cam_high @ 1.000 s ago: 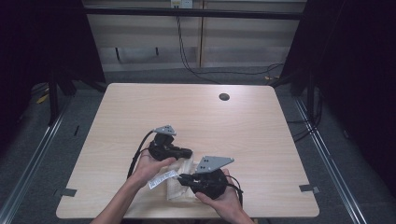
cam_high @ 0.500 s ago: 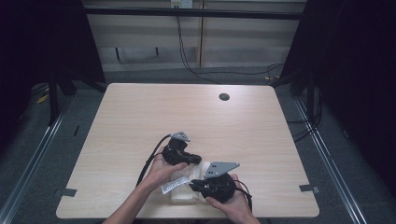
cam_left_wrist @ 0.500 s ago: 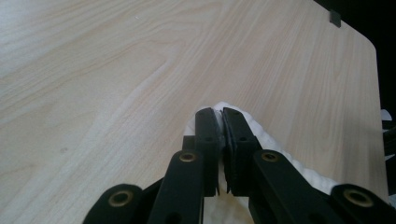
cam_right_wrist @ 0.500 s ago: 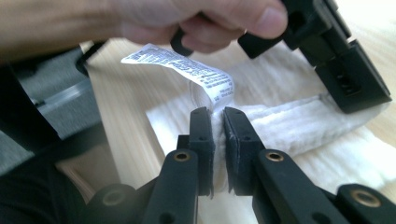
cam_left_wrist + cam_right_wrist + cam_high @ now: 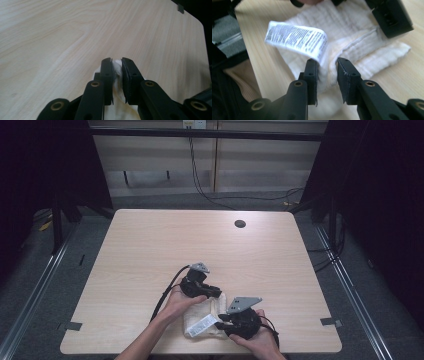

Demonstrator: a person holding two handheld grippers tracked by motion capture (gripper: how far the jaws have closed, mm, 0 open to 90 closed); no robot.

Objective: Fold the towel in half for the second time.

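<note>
A folded cream cloth [image 5: 200, 314] with a white printed label [image 5: 202, 325] lies on the wooden table [image 5: 150, 250] near its front edge. My left gripper [image 5: 216, 293] rests on the cloth's far edge. In the left gripper view its jaws [image 5: 117, 62] have just been opening a little, and the cloth [image 5: 117, 85] still fills the narrow gap and touches both pads. My right gripper [image 5: 220, 323] sits at the cloth's near right side. Its jaws [image 5: 327, 62] have just been opening and stand apart around a fold of cloth [image 5: 362, 37], with the label [image 5: 297, 37] curling over the left pad.
A dark round hole [image 5: 240, 224] lies near the table's far edge. The table's front edge runs just below both hands. Dark floor rails flank the table. In the right gripper view the left gripper's black body [image 5: 392, 17] sits at the upper right, on the cloth.
Both hands have come down and moved right with the cloth, which now lies flat on the table. The right jaws have widened around the fold.
</note>
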